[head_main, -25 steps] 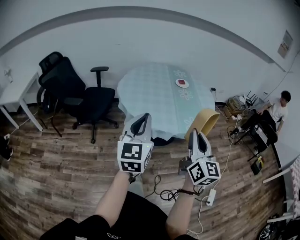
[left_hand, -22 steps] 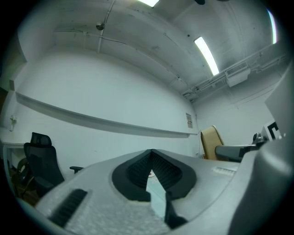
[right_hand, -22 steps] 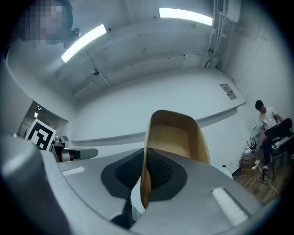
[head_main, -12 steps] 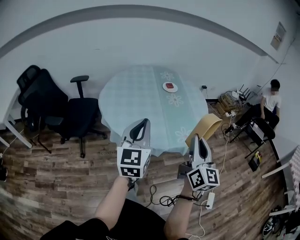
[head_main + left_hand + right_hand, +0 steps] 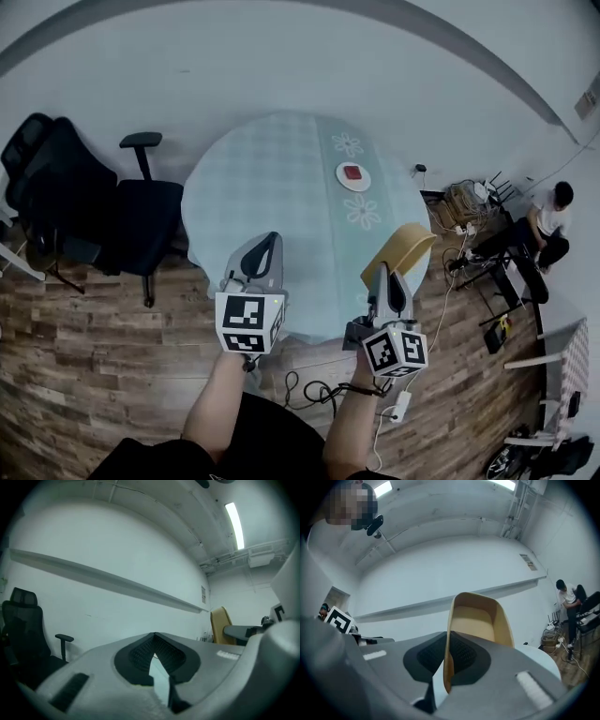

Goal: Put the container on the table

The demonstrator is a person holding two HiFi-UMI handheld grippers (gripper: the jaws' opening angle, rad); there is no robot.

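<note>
Overhead first, head view: the left forearm (image 5: 217,403) and right forearm (image 5: 349,427) reach forward from the lower edge, side by side and nearly parallel, with the marker cubes facing the camera. The left tool (image 5: 266,246) and right tool (image 5: 386,274) both point roughly level toward the round desk (image 5: 272,178), which is draped in a pale patterned cloth. The tan container (image 5: 401,251) stands off the right tool's tip, tilted. It is held in the air at the desk's near right edge and does not rest on it. A small white plate (image 5: 353,174) with something red on it lies on the far part of the desk. A black office chair (image 5: 103,211) stands to the left, and a seated person (image 5: 551,220) is well apart at the right. Cables (image 5: 314,392) trail over the wooden floor (image 5: 94,356) below the arms.

Left gripper view: the jaws meet at their tips with nothing between them. The chair shows at left and the container at right.

Right gripper view: the jaws are nearly together, clamped on the container's thin side wall, with its hollow turned toward the camera.
</note>
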